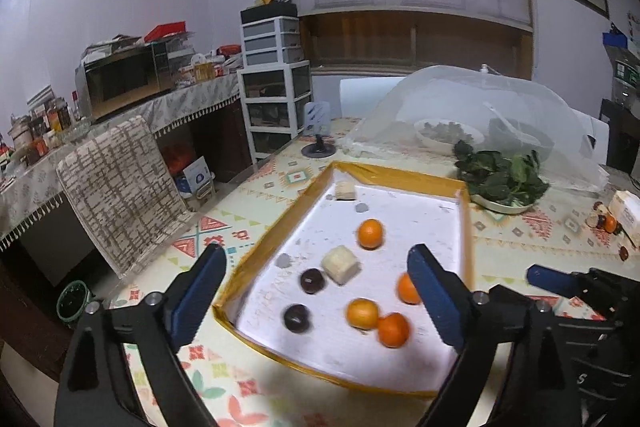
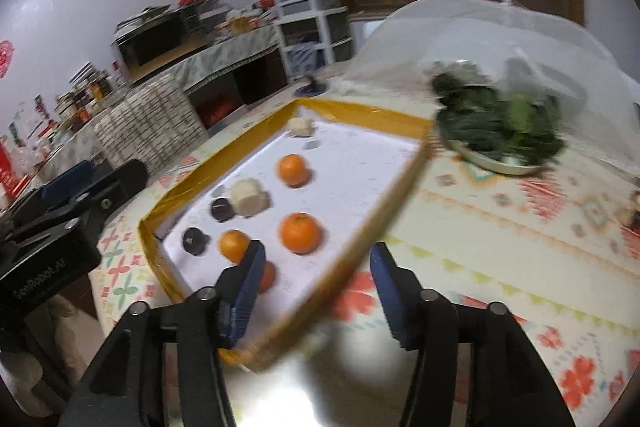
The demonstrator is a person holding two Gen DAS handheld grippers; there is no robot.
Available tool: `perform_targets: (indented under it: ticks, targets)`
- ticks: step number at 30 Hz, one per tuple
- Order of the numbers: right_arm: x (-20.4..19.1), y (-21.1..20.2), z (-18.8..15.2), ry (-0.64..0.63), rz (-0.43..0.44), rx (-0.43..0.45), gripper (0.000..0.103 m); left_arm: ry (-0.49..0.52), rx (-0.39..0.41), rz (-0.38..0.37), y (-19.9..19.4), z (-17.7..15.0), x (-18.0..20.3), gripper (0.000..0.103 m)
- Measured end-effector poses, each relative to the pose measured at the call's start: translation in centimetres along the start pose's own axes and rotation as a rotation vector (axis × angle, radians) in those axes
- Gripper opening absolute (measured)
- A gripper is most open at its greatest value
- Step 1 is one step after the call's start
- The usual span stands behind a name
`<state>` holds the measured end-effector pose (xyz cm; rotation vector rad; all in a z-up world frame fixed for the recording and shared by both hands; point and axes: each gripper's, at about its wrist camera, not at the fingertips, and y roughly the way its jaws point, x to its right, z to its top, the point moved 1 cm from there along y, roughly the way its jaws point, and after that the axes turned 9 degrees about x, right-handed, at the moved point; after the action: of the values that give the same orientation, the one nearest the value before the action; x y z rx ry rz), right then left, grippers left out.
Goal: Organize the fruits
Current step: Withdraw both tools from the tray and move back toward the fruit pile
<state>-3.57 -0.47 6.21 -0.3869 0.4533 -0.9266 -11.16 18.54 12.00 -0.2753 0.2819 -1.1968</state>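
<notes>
— What's the room like?
— Patterned tablecloth [image 1: 256, 223], microwave [image 1: 120, 79] upper left, mesh food cover [image 1: 460, 99] upper right.
— Your fingers?
— My left gripper [image 1: 316, 291] and right gripper [image 2: 316, 291] both gape empty; oranges [image 1: 370, 233] sit mid-frame in the gold-rimmed tray [image 1: 276, 223].

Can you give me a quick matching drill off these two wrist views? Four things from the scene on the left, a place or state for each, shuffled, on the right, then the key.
Things
1. leafy greens
2. small pale block
3. two dark round fruits
4. left gripper

Places or states
A. in the far corner of the gold-rimmed tray
B. on a plate on the tablecloth, outside the tray
C. jaws wide open, nothing between the pads
D. near the tray's near left corner, beside the larger pale block

Pairs: 1-B, 2-A, 3-D, 4-C
</notes>
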Motion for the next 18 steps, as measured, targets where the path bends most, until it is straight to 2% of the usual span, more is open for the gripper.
perform_targets:
  ticks: [5,11,18]
  targets:
    - [4.1,-3.6,-1.0,0.031,-0.099,0.035,0.069,0.050,-0.003,-0.055,-1.5,-0.3,4.2,0.097]
    - [9.7,-7.7,-2.4,0.076,-0.218,0.057,0.071,0.113,-0.024,-0.130,-3.2,-1.0,9.6,0.097]
    - [15.1,-11.1,-3.2,0.121,-0.319,0.084,0.079,0.209,-0.022,-0.145,-4.3,-1.5,14.4,0.098]
